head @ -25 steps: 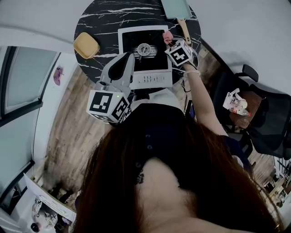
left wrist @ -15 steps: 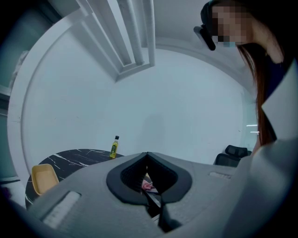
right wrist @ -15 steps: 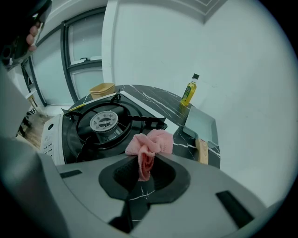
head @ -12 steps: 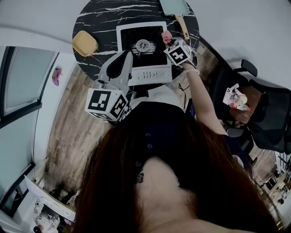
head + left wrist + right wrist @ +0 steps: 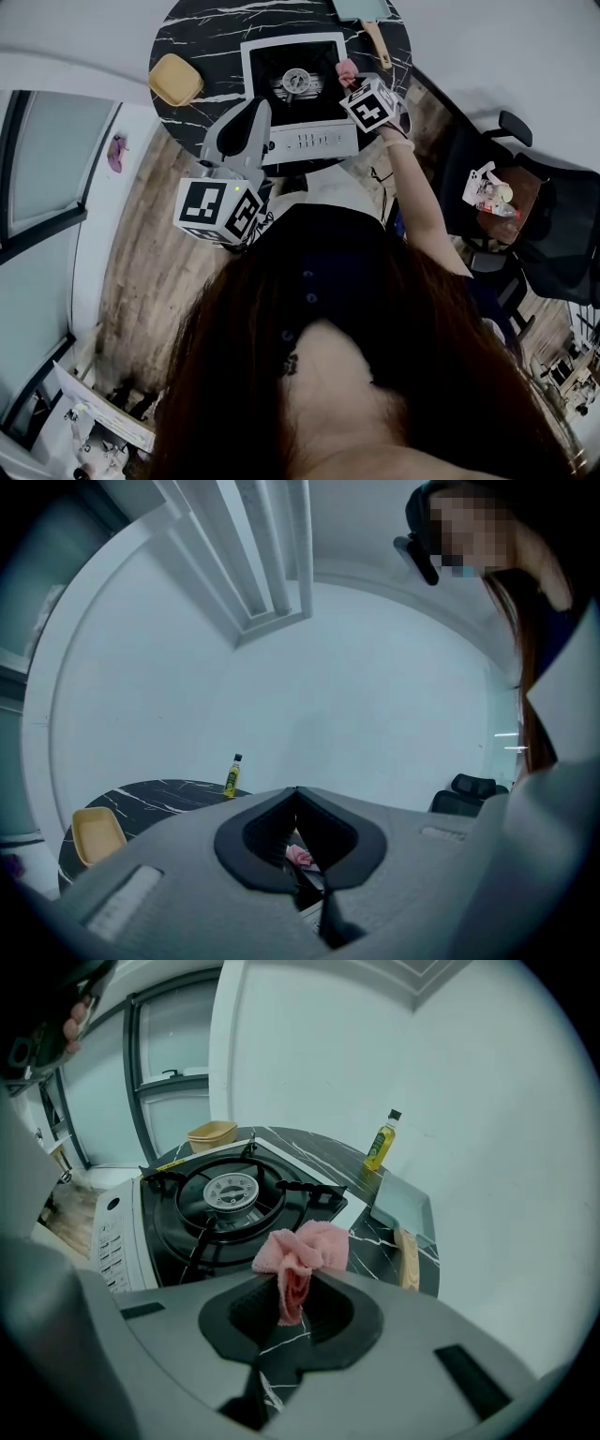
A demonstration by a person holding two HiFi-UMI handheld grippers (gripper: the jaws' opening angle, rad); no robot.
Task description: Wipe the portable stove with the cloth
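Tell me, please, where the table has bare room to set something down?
Bare marble lies between the yellow tray and the portable stove, and behind the stove. The right side is crowded: cleaver, pink cloth and right claw.

A round black tabletop (image 5: 187,37) with white veining stands on a wood-plank floor (image 5: 141,272). A shallow yellow container (image 5: 175,81) sits near its left edge. Toward the far right lies a pale green board (image 5: 398,1202) with a wooden handle (image 5: 409,1258), perhaps a cutting board. A small yellow bottle (image 5: 380,1141) with a dark cap stands upright just beyond it. Off to the right, a black office chair (image 5: 553,234) stands beside a small brown table (image 5: 520,211) holding clutter too small to name.
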